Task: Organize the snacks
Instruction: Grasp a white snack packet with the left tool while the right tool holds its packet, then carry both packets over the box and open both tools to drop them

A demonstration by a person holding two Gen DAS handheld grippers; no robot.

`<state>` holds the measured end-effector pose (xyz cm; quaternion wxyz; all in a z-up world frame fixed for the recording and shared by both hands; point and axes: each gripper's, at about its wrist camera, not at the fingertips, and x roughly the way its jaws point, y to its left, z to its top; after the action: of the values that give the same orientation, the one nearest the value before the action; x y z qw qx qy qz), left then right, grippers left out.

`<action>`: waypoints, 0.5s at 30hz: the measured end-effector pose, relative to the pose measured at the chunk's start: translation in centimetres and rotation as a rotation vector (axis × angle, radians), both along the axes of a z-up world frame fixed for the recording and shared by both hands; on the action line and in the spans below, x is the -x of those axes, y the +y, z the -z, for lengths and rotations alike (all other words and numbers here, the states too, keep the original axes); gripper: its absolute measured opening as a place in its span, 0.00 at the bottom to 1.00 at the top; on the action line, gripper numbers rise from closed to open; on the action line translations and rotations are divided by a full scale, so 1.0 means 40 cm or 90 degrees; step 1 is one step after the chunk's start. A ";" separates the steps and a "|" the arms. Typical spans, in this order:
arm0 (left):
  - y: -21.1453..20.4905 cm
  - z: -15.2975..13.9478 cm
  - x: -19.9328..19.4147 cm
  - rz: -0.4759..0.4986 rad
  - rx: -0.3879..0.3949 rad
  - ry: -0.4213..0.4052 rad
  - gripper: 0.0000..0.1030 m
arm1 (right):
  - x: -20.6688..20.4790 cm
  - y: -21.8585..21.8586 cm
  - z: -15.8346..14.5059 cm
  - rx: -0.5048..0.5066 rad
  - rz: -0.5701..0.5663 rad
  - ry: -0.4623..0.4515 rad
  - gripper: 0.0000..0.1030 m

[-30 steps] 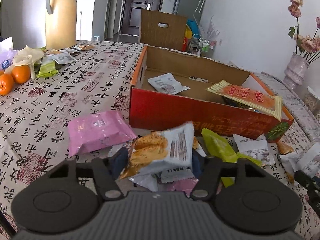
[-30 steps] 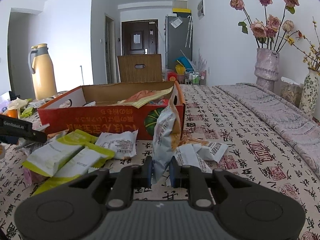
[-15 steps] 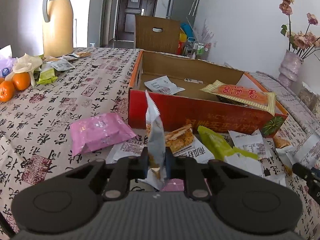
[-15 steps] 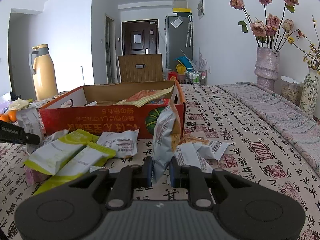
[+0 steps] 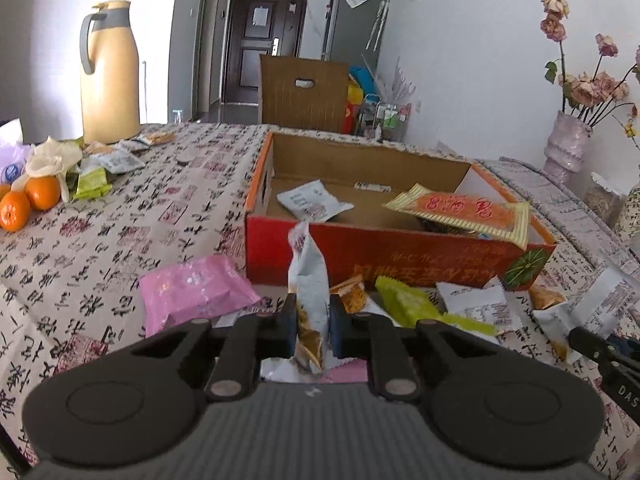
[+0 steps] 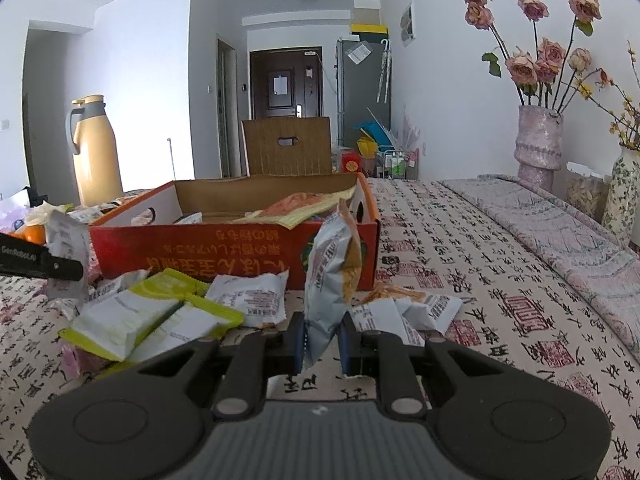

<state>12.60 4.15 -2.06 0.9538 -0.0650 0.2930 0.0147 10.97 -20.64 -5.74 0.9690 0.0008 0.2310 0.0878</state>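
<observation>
A red cardboard box (image 5: 400,256) stands open on the table and also shows in the right wrist view (image 6: 224,248). It holds a white packet (image 5: 312,202) and an orange-yellow packet (image 5: 460,210). My left gripper (image 5: 310,322) is shut on a white snack packet (image 5: 308,280), held upright just in front of the box. My right gripper (image 6: 322,340) is shut on another white snack packet (image 6: 332,268), upright near the box's right front corner. Loose packets lie in front of the box: a pink one (image 5: 192,292), green ones (image 6: 144,316) and white ones (image 6: 252,296).
A yellow thermos jug (image 5: 108,76) stands at the back left, with oranges (image 5: 28,200) and more packets near it. Vases of dried flowers (image 6: 538,144) stand at the right. A brown chair back (image 5: 302,92) is behind the table. A patterned cloth (image 6: 480,272) covers the table.
My left gripper closed on its white packet, which now stands on edge, and lifted it a little toward the box. My right gripper holds its packet almost still.
</observation>
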 end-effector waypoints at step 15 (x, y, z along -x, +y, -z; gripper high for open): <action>-0.038 -0.065 -0.025 0.029 -0.013 -0.053 0.14 | -0.049 0.066 -0.067 -0.006 -0.046 -0.058 0.16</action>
<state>13.58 2.61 0.52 0.9659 -0.0489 0.2543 -0.0063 12.94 -17.99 -3.04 0.9746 -0.0072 0.1863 0.1238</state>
